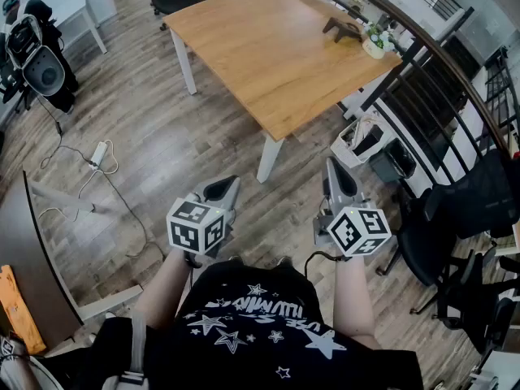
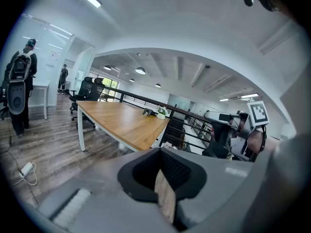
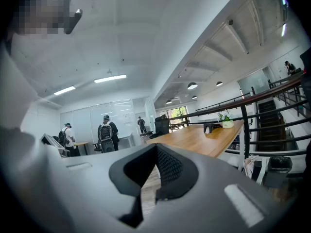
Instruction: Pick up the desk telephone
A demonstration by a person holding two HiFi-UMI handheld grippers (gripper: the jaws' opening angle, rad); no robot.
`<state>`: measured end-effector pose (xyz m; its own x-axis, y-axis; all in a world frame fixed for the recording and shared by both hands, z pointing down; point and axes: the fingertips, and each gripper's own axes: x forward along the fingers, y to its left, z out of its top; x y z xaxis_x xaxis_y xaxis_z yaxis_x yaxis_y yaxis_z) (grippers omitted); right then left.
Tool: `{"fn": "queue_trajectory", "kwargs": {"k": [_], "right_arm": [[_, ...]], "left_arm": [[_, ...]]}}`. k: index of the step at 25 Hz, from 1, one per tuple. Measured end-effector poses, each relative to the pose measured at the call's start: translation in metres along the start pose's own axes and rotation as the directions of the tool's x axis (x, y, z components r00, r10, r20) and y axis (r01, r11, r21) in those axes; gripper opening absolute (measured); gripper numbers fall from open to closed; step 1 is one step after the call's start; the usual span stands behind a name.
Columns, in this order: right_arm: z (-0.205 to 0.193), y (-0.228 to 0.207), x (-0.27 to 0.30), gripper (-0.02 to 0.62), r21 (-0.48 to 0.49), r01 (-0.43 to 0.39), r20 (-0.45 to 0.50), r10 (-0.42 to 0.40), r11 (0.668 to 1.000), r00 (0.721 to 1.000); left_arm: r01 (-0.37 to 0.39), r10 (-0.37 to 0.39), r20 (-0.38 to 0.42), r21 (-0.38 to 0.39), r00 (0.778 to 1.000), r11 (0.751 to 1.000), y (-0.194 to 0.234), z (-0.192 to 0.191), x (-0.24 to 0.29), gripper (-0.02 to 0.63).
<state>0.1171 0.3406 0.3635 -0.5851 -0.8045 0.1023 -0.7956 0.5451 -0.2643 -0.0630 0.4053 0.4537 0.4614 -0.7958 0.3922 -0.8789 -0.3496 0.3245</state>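
The dark desk telephone [image 1: 343, 29] sits near the far right corner of the wooden table [image 1: 268, 55], beside a small potted plant [image 1: 376, 43]. Both grippers are held in front of my body, over the floor and well short of the table. The left gripper [image 1: 221, 189] and the right gripper [image 1: 337, 173] are shut with nothing in them. In the left gripper view the telephone [image 2: 148, 111] is small and far off on the table's far end, past the shut left gripper [image 2: 163, 178]. The right gripper view also shows the telephone [image 3: 212, 126], beyond the shut right gripper [image 3: 154, 174].
A black railing [image 1: 422, 47] runs along the table's right side, with a white basket [image 1: 361, 140] on the floor next to it. Black office chairs [image 1: 455, 210] stand at the right. A power strip [image 1: 99, 153] and cables lie on the floor at left. People with backpacks [image 3: 105, 132] stand far off.
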Motion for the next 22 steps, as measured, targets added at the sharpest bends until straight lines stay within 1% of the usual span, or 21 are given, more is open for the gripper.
{"fn": "queue_trajectory", "kwargs": {"k": [13, 15, 18, 20, 22], "right_arm": [[-0.021, 0.012, 0.01, 0.0, -0.03, 0.013, -0.033, -0.014, 0.999, 0.999], [-0.023, 0.015, 0.008, 0.0, -0.029, 0.029, -0.022, -0.03, 0.999, 0.999], [-0.025, 0.015, 0.0, 0.002, 0.003, 0.06, 0.001, -0.06, 0.998, 0.998], [-0.031, 0.012, -0.003, 0.002, 0.012, 0.071, -0.005, -0.071, 0.997, 0.997], [-0.036, 0.007, -0.004, 0.002, -0.003, 0.084, -0.025, -0.084, 0.996, 0.996]], "left_arm": [[-0.003, 0.003, -0.004, 0.004, 1.0, 1.0, 0.019, -0.008, -0.009, 0.002], [-0.003, 0.003, -0.009, 0.005, 1.0, 1.0, 0.022, -0.011, -0.014, 0.002], [-0.002, 0.002, -0.028, -0.005, 1.0, 1.0, 0.026, -0.021, -0.017, 0.002], [-0.002, 0.002, -0.044, -0.001, 0.999, 1.0, 0.027, -0.027, -0.018, 0.002], [-0.008, 0.008, -0.049, 0.004, 0.999, 1.0, 0.031, -0.029, -0.018, 0.002]]}}
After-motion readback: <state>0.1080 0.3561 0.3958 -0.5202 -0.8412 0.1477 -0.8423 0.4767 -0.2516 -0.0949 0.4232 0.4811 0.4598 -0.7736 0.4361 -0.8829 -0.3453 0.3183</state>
